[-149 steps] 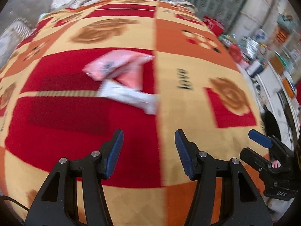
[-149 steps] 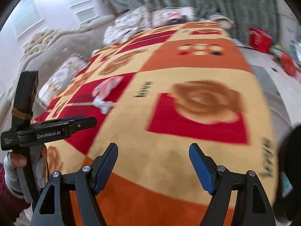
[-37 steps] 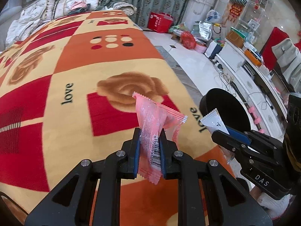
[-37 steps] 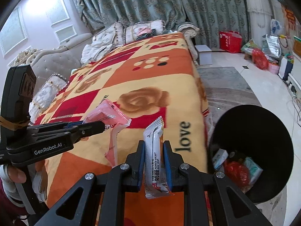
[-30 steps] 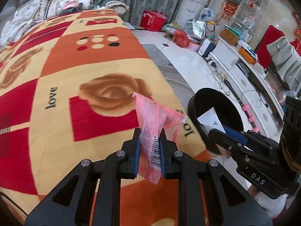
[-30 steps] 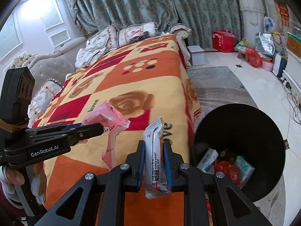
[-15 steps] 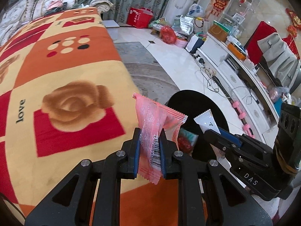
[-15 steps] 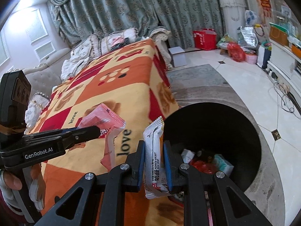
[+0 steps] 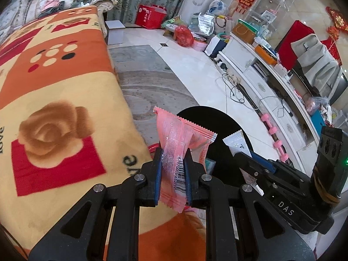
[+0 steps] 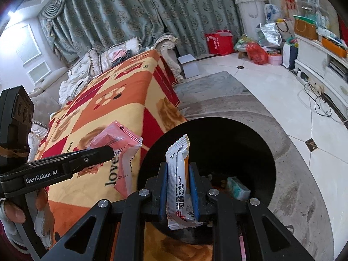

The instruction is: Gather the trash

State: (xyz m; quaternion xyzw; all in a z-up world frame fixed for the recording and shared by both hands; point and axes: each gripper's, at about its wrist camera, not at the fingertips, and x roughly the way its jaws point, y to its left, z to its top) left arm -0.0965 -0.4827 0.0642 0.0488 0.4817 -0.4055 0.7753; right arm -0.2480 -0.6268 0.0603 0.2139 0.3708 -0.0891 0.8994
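Two wrappers were in hand, one per gripper. At the left, the blanket [image 9: 56, 100], patterned in orange, red and yellow with brown roses, covered a bed or sofa whose edge dropped to a grey rug [image 9: 150, 80]. The left gripper [image 9: 173, 174] was clamped on a pink wrapper [image 9: 180, 143], which stood upright between the blue pads with its barcode facing the camera and its serrated top edge above the fingers. In the right wrist view that same pink wrapper [image 10: 121, 150] hung folded from the left gripper, beside the bin's rim and over the blanket edge.

Just beyond the blanket's edge stood a round black trash bin [image 10: 256, 143] on the rug, with a few pieces of rubbish, among them a pale green packet [image 10: 238, 188], lying at its bottom. The right gripper [image 10: 178, 191] was closed tight on a white wrapper [image 10: 177, 174] with an orange side and printed lettering, held upright directly above the bin's opening. In the left wrist view the white wrapper [image 9: 236, 142] poked up in front of the bin's dark interior.

To the right lay white tiled floor [image 10: 282, 100] and a low white cabinet [image 9: 256, 74] with clutter on top.
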